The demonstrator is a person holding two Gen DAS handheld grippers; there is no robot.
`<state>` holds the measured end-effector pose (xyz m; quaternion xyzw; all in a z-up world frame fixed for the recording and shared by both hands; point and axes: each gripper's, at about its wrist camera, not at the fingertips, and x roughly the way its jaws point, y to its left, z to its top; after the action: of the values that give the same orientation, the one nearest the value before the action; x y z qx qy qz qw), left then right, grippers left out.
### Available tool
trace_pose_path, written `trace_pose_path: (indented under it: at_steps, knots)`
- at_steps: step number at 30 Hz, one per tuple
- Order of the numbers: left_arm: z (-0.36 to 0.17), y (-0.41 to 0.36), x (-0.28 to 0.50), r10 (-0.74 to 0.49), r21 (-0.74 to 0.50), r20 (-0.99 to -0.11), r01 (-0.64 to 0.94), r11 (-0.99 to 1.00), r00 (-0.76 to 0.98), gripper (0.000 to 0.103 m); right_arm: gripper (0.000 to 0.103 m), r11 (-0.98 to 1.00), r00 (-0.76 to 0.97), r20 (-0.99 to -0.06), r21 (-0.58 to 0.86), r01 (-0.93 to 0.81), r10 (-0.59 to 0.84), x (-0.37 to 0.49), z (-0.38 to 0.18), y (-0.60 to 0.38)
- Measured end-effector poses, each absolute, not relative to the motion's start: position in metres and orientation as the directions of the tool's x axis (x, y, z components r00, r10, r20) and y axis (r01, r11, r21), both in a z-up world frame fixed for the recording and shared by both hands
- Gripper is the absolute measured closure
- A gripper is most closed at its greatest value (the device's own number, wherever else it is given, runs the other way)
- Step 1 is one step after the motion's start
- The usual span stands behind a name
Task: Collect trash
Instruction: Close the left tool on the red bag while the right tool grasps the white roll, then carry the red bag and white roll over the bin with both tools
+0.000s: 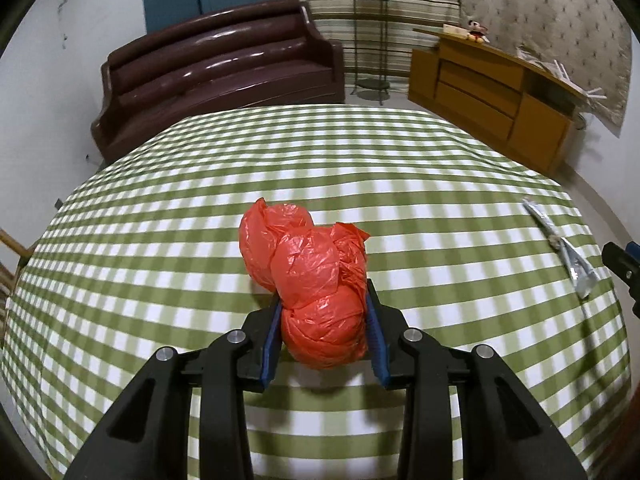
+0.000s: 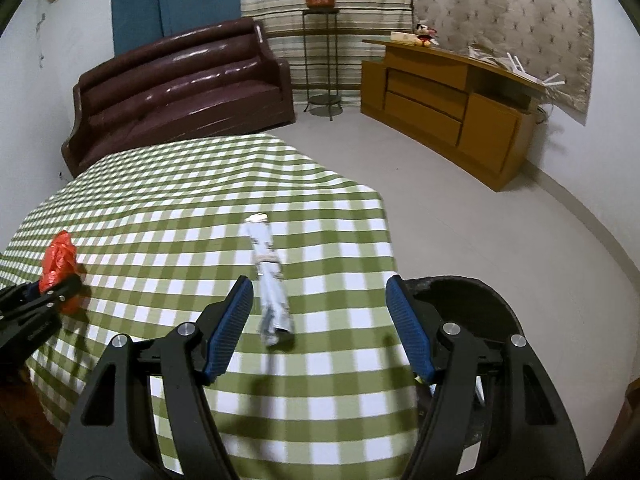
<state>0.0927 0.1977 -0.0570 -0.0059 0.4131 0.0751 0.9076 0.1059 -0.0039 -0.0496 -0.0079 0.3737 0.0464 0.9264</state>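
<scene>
**Bag in the left gripper, wrapper waiting under the right**

The desk, under a green-and-white checked cloth, fills the space ahead of both grippers. Just off its edge, below and to the right of the right gripper, stands a dark bin; only part of its rim shows, and what lies inside cannot be made out.

The left gripper is closed on a crumpled red bag. Its blue pads press the bag's lower bulge from both sides, while the looser upper folds billow out ahead of the fingertips. The bag looks very light, soft and slick: thin film that squashes under the pads and could slide out if held only by a loose fold. The grip low on the densest bunched part seems the safer place.

The right gripper stands wide open and holds nothing. Just ahead of it, a little left of centre between its fingers, a long silvery wrapper lies flat on the cloth, running away from the gripper. It appears thin, light and crinkly, pinched or knotted near its middle. That bunched middle probably offers the best hold, since the flat ends would be hard to lift off the cloth and might slip.
</scene>
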Motion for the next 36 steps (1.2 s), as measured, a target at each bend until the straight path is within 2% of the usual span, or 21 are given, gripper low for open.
trace_pose_path:
  at_steps: [7, 14, 18, 20, 25, 26, 29, 36]
  knots:
    - [-0.059, 0.226, 0.084, 0.145, 0.037, -0.756, -0.18, 0.983, 0.638, 0.066, 0.038, 0.993, 0.695, -0.716, -0.019, -0.115, 0.067, 0.116, -0.054, 0.021]
    - [-0.059, 0.237, 0.084, 0.143, 0.022, -0.759, -0.193, 0.981, 0.636, 0.066, 0.05, 0.99, 0.656, -0.753, -0.042, -0.131, 0.055, 0.132, -0.065, 0.031]
    - [-0.061, 0.239, 0.086, 0.138, 0.016, -0.764, -0.195, 0.981, 0.631, 0.066, 0.052, 0.99, 0.63, -0.775, -0.046, -0.136, 0.051, 0.142, -0.071, 0.034]
    - [-0.062, 0.239, 0.087, 0.137, 0.016, -0.766, -0.195, 0.981, 0.628, 0.066, 0.058, 0.99, 0.618, -0.785, -0.044, -0.137, 0.051, 0.145, -0.075, 0.034]
    - [-0.062, 0.238, 0.089, 0.139, 0.019, -0.767, -0.195, 0.981, 0.627, 0.066, 0.064, 0.99, 0.604, -0.794, -0.033, -0.138, 0.058, 0.149, -0.081, 0.039]
    - [-0.062, 0.238, 0.089, 0.14, 0.02, -0.766, -0.195, 0.981, 0.627, 0.066, 0.07, 0.99, 0.603, -0.795, -0.029, -0.141, 0.063, 0.149, -0.081, 0.039]
    - [-0.062, 0.238, 0.089, 0.14, 0.019, -0.766, -0.196, 0.981, 0.627, 0.066, 0.079, 0.989, 0.604, -0.794, -0.03, -0.144, 0.064, 0.149, -0.081, 0.039]
    - [-0.062, 0.238, 0.089, 0.14, 0.019, -0.766, -0.195, 0.981, 0.627, 0.066, 0.086, 0.989, 0.609, -0.79, -0.026, -0.148, 0.071, 0.145, -0.081, 0.039]
